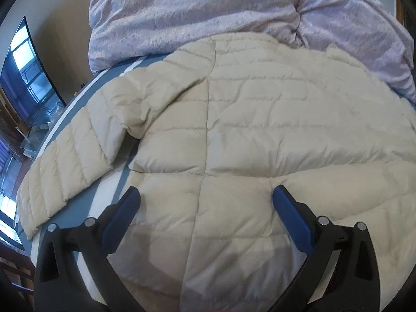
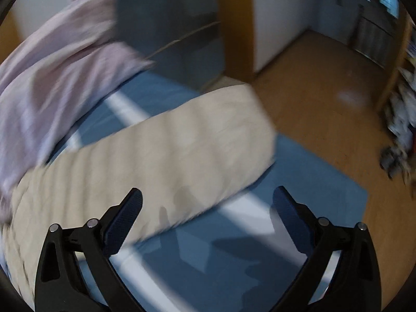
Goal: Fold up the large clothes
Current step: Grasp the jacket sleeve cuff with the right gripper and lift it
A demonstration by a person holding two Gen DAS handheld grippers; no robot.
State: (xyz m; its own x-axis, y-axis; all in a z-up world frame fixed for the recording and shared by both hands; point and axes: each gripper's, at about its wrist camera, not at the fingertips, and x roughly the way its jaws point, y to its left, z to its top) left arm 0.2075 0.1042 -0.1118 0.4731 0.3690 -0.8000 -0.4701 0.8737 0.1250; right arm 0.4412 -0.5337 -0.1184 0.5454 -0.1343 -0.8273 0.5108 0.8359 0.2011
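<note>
Cream quilted down jacket [image 1: 234, 119] lies spread flat, sleeves [image 2: 161, 156] unfolded; left gripper [image 1: 205, 197] and right gripper [image 2: 208, 199] hover open, empty; all folding remains

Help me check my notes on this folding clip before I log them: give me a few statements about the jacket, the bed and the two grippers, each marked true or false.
1. The cream quilted jacket lies spread on the bed. True.
2. The left gripper is clamped on the jacket. False: its jaws stand wide open, holding nothing.
3. A crumpled lilac duvet lies beyond the jacket. True.
4. The right gripper holds a sleeve. False: it is open and empty, with the sleeve lying flat ahead of it.
5. The bed sheet is plain red. False: it is blue with white stripes.
</note>
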